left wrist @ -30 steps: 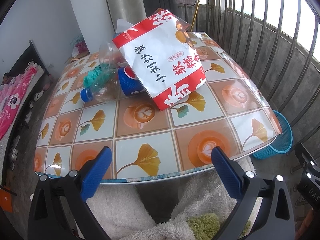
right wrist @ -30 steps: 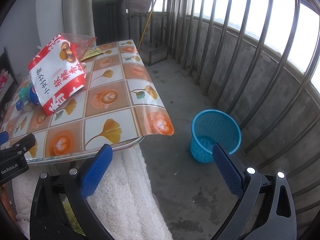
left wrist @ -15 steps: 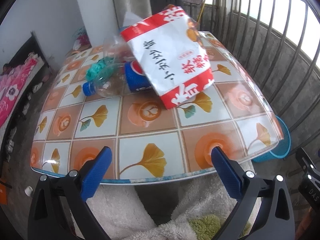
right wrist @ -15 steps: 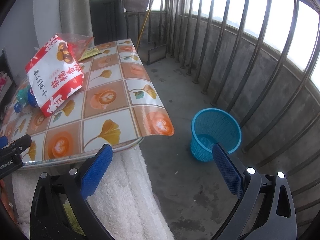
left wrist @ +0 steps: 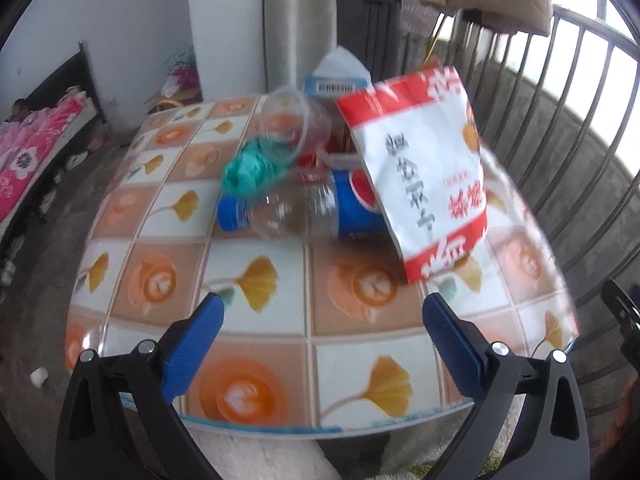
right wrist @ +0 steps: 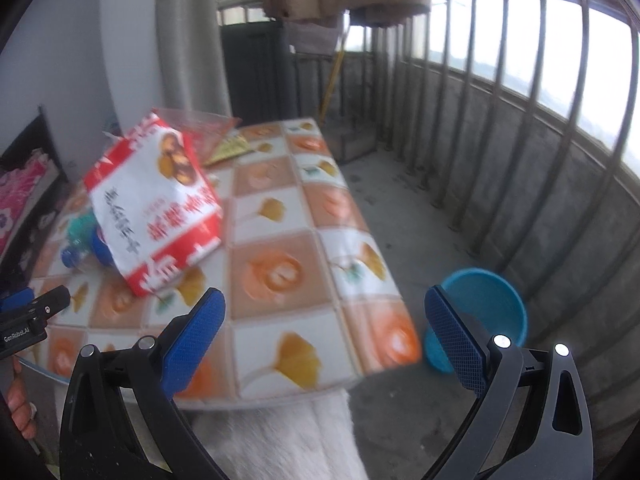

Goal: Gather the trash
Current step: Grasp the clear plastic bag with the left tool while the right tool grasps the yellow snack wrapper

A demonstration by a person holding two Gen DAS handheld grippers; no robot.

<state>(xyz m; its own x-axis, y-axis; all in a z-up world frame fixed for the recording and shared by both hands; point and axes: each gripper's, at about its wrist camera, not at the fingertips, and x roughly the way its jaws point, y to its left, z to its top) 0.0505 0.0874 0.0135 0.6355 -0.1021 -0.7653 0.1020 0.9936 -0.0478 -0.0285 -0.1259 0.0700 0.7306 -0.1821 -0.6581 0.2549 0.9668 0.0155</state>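
In the left wrist view the left gripper is held wide open and empty over the near table edge — the approach step, with the capped plastic bottle and the red-and-white snack bag lying further off. In the right wrist view the right gripper is likewise spread wide and empty; the blue wastebasket is seen on the floor to the right — a reach forward and a closing on one piece is judged to be called for next.

L claw & R claw both spread wide, empty.

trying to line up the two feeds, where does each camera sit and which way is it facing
Left wrist: on the left gripper, open, facing across the table at the snack bag and plastic bottle.
Right wrist: on the right gripper, open, facing the table corner, blue bin and railing; a hand shows at left.
Shared: table, snack bag, bottle.
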